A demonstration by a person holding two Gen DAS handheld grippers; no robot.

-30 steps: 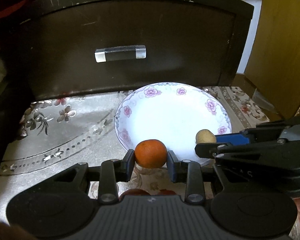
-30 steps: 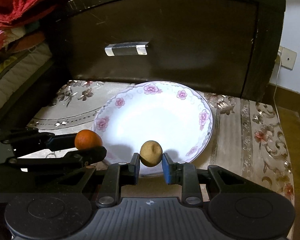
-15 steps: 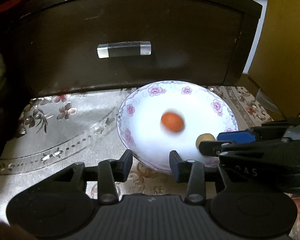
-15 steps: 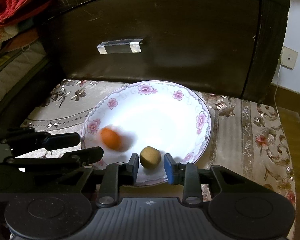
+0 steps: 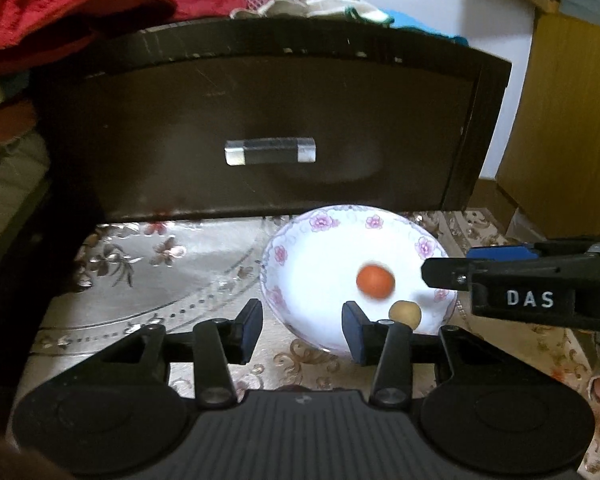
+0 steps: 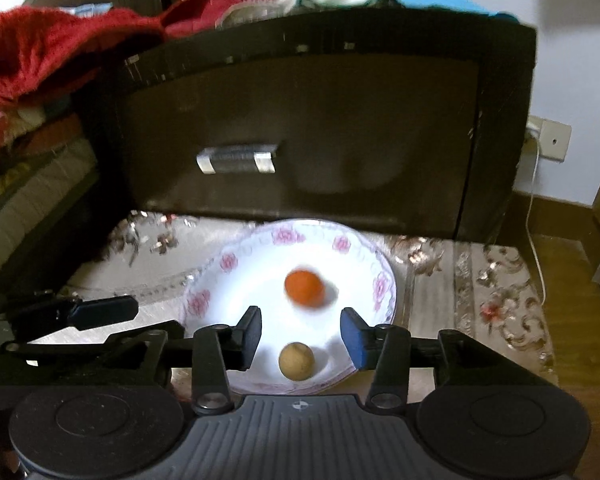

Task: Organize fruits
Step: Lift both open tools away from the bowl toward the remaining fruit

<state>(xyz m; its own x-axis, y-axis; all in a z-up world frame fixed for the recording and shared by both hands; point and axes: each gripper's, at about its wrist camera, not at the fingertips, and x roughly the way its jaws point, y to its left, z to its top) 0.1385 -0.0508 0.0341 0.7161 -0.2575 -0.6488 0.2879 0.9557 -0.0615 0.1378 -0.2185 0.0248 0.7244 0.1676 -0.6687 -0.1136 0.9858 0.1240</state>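
A white plate with pink flowers (image 5: 320, 248) (image 6: 236, 264) stands on a patterned cloth. An orange fruit (image 5: 375, 282) (image 6: 304, 288), blurred, lies in the plate. A small tan fruit (image 5: 405, 313) (image 6: 296, 361) lies near the plate's front rim. My left gripper (image 5: 302, 326) is open and empty, raised at the plate's left front edge. My right gripper (image 6: 300, 332) is open and empty, above the tan fruit. Each gripper shows in the other's view: the right one (image 5: 500, 268) and the left one (image 6: 100, 312).
A dark wooden drawer front (image 5: 268, 128) with a clear handle (image 5: 270, 151) stands upright right behind the plate. Red cloth and clothes (image 5: 60, 12) are piled on top. A wooden cabinet (image 5: 572, 120) stands at the right. A wall socket with a cord (image 6: 548, 140) is at the right.
Both grippers opened and dropped their fruits into the plate. The orange fruit rolled across the plate to the right. Both grippers pulled back and up.
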